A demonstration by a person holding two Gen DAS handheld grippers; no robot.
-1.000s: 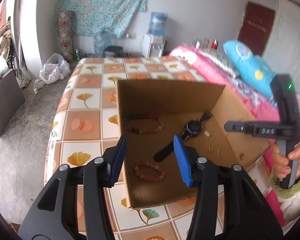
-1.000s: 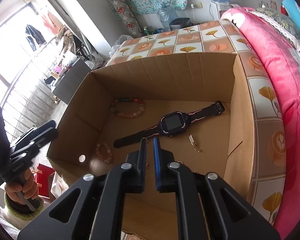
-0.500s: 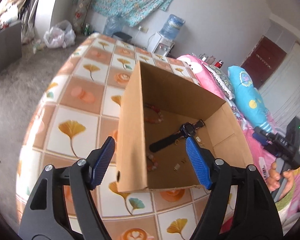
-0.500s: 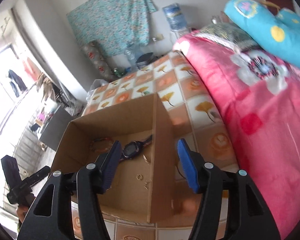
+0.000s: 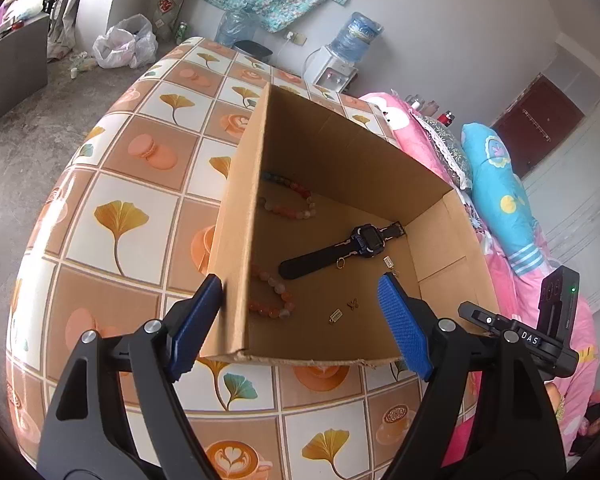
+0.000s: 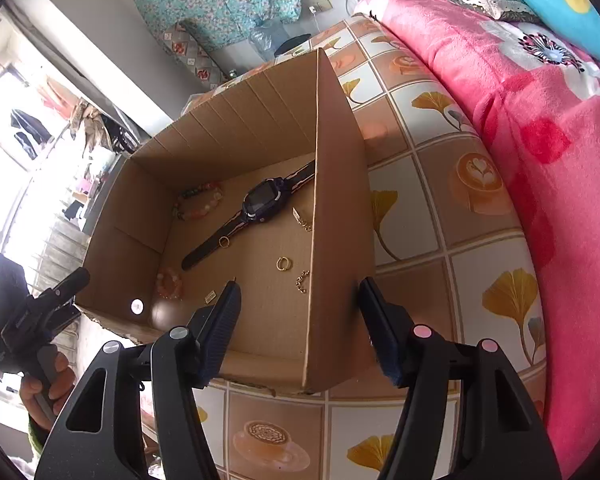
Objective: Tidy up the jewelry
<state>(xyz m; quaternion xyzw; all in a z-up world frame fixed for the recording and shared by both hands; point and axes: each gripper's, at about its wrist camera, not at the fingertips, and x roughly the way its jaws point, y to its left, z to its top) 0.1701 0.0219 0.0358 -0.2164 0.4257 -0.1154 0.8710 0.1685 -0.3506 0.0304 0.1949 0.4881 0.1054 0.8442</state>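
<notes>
An open cardboard box [image 5: 236,240] [image 6: 336,216] stands on the tiled table. Inside lie a black watch [image 5: 340,248] [image 6: 260,204], two bead bracelets [image 5: 288,200] [image 5: 272,296], a gold ring [image 6: 283,264] and small gold earrings [image 5: 336,316]. My left gripper [image 5: 300,320] is open and straddles the box's left wall, near its front corner. My right gripper [image 6: 298,328] is open and straddles the box's right wall. Neither holds anything.
The table [image 5: 120,216] has a ginkgo and coffee tile cloth. A pink blanket [image 6: 520,100] and a blue pillow [image 5: 496,184] lie on the bed to the right. A water dispenser [image 5: 336,68] stands at the back wall.
Both grippers opened wide and pulled out of the box to its side walls, the left one to the left wall, the right one to the right wall.
</notes>
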